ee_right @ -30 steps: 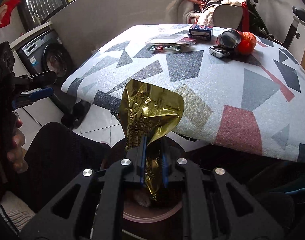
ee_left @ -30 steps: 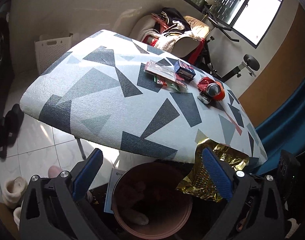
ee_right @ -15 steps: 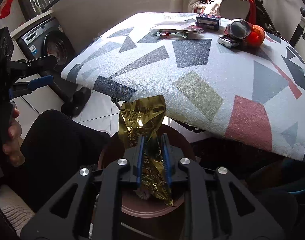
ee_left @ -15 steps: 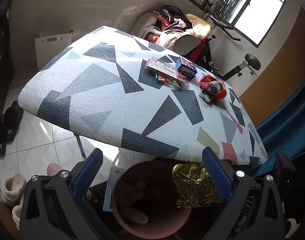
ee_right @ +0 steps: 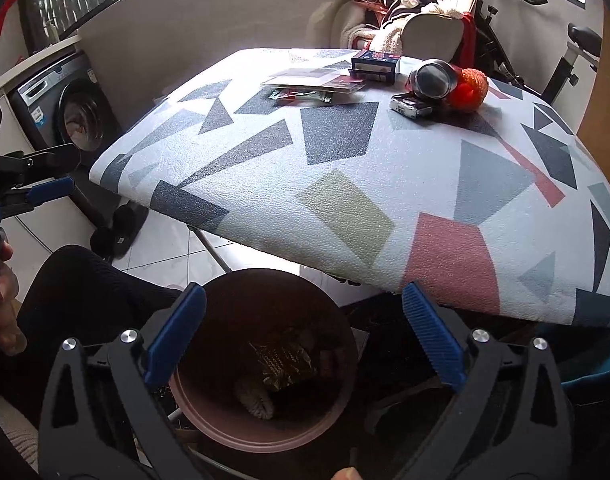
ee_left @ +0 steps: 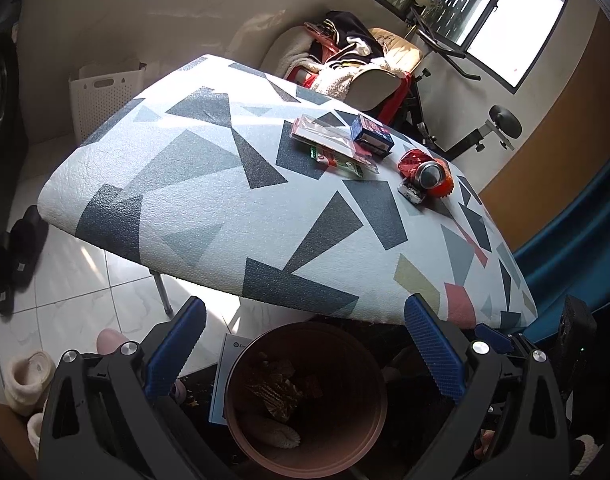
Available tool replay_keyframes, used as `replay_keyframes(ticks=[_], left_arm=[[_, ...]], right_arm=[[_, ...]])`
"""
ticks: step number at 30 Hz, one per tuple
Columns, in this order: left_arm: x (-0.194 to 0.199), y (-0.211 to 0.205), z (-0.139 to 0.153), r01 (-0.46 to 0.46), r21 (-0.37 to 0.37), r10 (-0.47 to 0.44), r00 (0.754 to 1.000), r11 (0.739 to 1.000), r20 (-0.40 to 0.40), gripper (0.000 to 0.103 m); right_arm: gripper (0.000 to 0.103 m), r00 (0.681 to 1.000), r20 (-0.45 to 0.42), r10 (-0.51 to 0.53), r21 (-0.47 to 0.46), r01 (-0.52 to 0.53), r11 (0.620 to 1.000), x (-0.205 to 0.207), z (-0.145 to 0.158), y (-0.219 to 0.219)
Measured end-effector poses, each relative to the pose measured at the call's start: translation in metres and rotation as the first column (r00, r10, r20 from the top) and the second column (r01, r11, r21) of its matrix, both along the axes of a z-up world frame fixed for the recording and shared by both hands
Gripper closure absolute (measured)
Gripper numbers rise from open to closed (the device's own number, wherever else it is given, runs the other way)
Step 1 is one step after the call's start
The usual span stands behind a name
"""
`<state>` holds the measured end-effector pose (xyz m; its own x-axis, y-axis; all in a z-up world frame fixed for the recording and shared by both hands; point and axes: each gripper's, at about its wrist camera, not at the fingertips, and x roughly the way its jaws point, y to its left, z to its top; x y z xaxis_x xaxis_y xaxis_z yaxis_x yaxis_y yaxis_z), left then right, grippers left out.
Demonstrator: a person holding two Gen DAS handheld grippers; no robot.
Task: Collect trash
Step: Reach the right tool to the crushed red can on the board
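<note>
The gold wrapper [ee_right: 283, 362] is found lying inside the bin [ee_right: 221, 436] below the table [ee_right: 345, 184] edge, above which the right gripper [ee_right: 303, 336] and left gripper [ee_left: 305, 344] are both held with jaws spread wide and empty.

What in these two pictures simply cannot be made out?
- Bottom of the brown round bin: dark in both wrist views; beyond the gold foil wrapper, its contents are unclear.
- Print on the blue box: too small.
- White sheet: left view, partly behind the bin.
- Right tool: its handle is cut off by the frame edge.
</note>
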<state>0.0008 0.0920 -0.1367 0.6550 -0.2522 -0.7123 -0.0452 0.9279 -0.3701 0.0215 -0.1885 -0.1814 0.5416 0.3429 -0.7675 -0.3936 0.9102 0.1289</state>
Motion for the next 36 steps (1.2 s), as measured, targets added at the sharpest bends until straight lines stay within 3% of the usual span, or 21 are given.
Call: replay_keyframes(ticks=[5, 8, 20, 24, 29, 33, 36], left_arm=[[0.001, -0.001, 0.0, 0.0, 0.014, 0.0, 1.0, 1.0, -0.004, 0.006], [0.002, -0.002, 0.001, 0.0, 0.018, 0.0, 1.0, 1.0, -0.004, 0.006], [0.019, 0.01, -0.016, -0.028, -0.086, 0.021, 0.997, 0.996, -0.076, 0.006], [0.028, 0.014, -0.016, -0.035, -0.09, 0.029, 0.997, 0.995, -0.072, 0.006], [0.046, 0.021, -0.016, -0.051, -0.095, 0.045, 0.997, 0.994, -0.065, 0.006], [0.064, 0.028, -0.017, -0.055, -0.092, 0.05, 0.997, 0.994, -0.053, 0.006], [0.078, 0.037, -0.014, -0.064, -0.09, 0.061, 0.998, 0.994, -0.033, 0.006]], right_arm=[[0.006, 0.998, 0.05, -0.031, -0.023, 0.032, 0.999, -0.001, 0.002, -0.001], [0.006, 0.997, 0.029, -0.077, -0.011, 0.078, 0.997, 0.005, -0.002, -0.009], [0.006, 0.974, 0.011, -0.225, 0.056, 0.224, 0.973, 0.043, -0.002, -0.049], [0.006, 0.954, 0.079, -0.288, -0.11, 0.295, 0.949, 0.068, 0.003, -0.055], [0.006, 0.926, 0.051, -0.374, 0.01, 0.374, 0.927, 0.107, 0.016, -0.077], [0.006, 0.934, 0.126, -0.334, 0.021, 0.334, 0.942, 0.138, 0.03, -0.061], [0.008, 0.942, 0.119, -0.314, 0.101, 0.303, 0.948, 0.172, 0.037, -0.056]])
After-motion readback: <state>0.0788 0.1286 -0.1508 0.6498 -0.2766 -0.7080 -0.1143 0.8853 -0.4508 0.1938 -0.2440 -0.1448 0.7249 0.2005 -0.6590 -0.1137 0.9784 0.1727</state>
